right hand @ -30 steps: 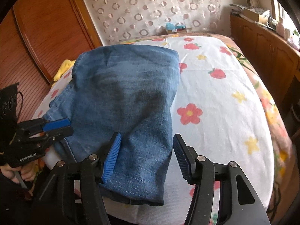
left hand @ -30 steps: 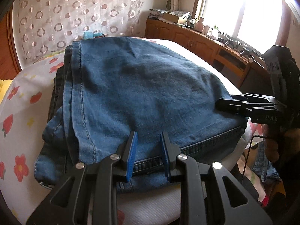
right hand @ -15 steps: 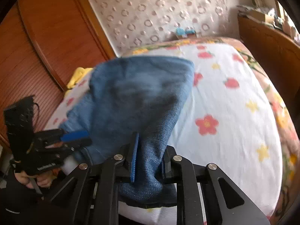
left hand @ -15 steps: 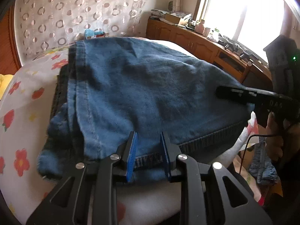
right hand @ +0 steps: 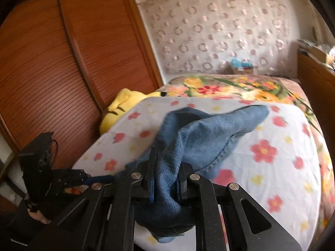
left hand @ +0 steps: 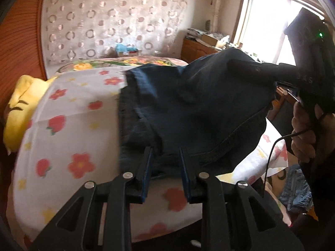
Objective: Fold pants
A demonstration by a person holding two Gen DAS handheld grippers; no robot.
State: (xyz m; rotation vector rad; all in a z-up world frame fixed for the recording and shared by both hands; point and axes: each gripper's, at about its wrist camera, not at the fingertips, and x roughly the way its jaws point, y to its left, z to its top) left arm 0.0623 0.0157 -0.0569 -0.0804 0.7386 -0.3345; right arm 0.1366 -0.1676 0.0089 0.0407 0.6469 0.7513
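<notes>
A pair of blue jeans (right hand: 209,138) lies on a bed (right hand: 282,167), half lifted at its near end; the right gripper (right hand: 166,182) is clamped on a bunched fold of denim at the near edge, the cloth squeezed between its blue pads and spilling below them; the left gripper (left hand: 165,167) sits at the near left corner of the jeans (left hand: 199,108) with its fingers a little apart and denim between them, though whether it truly pinches the cloth I cannot tell; seen from the left, the right gripper (left hand: 251,69) holds its corner raised above the bed, so the denim hangs from it like a tent. From both grippers the jeans stretch away toward the far end of the bed, long axis running near to far; the fold, I judge, wants the near end carried away along that axis and laid on the far part, and the right hand, already lifted, is better placed to lead. The sheet (left hand: 69,125) is white with red flowers and yellow stars; a yellow plush toy (right hand: 125,104) rests at the bed's left edge by a slatted wooden wardrobe (right hand: 62,73); a curtain with ring patterns (right hand: 219,31) covers the far wall; a bright window (left hand: 266,25) stands to the right.
</notes>
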